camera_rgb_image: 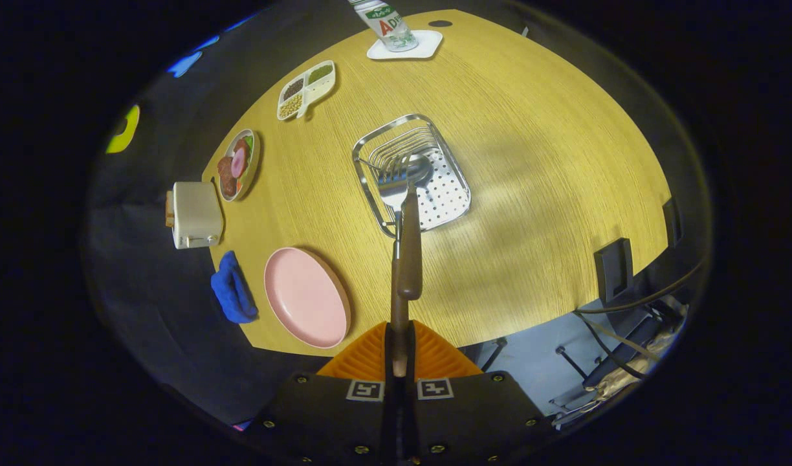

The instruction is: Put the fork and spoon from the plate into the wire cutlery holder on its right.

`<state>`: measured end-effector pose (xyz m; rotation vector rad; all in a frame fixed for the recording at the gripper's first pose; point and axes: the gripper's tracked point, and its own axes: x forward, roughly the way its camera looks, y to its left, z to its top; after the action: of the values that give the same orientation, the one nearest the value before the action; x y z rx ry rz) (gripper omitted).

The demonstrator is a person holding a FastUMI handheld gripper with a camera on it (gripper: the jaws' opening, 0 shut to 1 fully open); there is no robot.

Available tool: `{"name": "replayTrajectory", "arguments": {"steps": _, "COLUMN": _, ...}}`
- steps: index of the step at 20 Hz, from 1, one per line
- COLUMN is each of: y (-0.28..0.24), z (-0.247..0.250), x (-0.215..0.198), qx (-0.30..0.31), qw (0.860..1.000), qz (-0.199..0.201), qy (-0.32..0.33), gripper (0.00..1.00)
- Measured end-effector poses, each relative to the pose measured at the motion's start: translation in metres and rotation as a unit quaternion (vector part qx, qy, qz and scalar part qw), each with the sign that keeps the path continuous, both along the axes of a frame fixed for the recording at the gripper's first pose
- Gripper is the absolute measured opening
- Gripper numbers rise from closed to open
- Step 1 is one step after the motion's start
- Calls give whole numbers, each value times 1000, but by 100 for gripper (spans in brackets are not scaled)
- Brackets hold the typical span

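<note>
My gripper is high above the table, shut on the brown handle of the fork. The fork's tines reach over the near-left part of the wire cutlery holder, a chrome basket with a perforated floor. The spoon lies right alongside the fork, its bowl over the holder. Its brown handle ends just ahead of my fingertips. Whether the spoon rests in the holder or hangs with the fork I cannot tell. The pink plate sits bare to the left of the holder, near the table's edge.
The round wooden table also carries a white toaster, a blue cloth, a dish of food, a divided snack dish and a bottle on a white coaster. Cables and stands lie on the floor to the right.
</note>
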<state>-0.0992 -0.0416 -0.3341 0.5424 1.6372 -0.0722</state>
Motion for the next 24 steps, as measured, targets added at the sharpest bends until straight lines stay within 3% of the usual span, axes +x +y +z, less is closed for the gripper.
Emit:
{"name": "replayTrajectory", "arguments": {"steps": 15, "y": -1, "z": 9, "x": 15, "qx": 19, "qw": 998, "qz": -39, "qy": 44, "gripper": 6}}
{"name": "replayTrajectory", "arguments": {"steps": 21, "y": -1, "z": 14, "x": 20, "qx": 28, "qw": 997, "qz": -58, "qy": 35, "gripper": 11}}
{"name": "replayTrajectory", "arguments": {"steps": 22, "y": -1, "z": 16, "x": 20, "qx": 29, "qw": 997, "qz": -60, "qy": 36, "gripper": 16}}
{"name": "replayTrajectory", "arguments": {"steps": 24, "y": 0, "z": 15, "x": 23, "qx": 31, "qw": 997, "qz": -67, "qy": 30, "gripper": 18}}
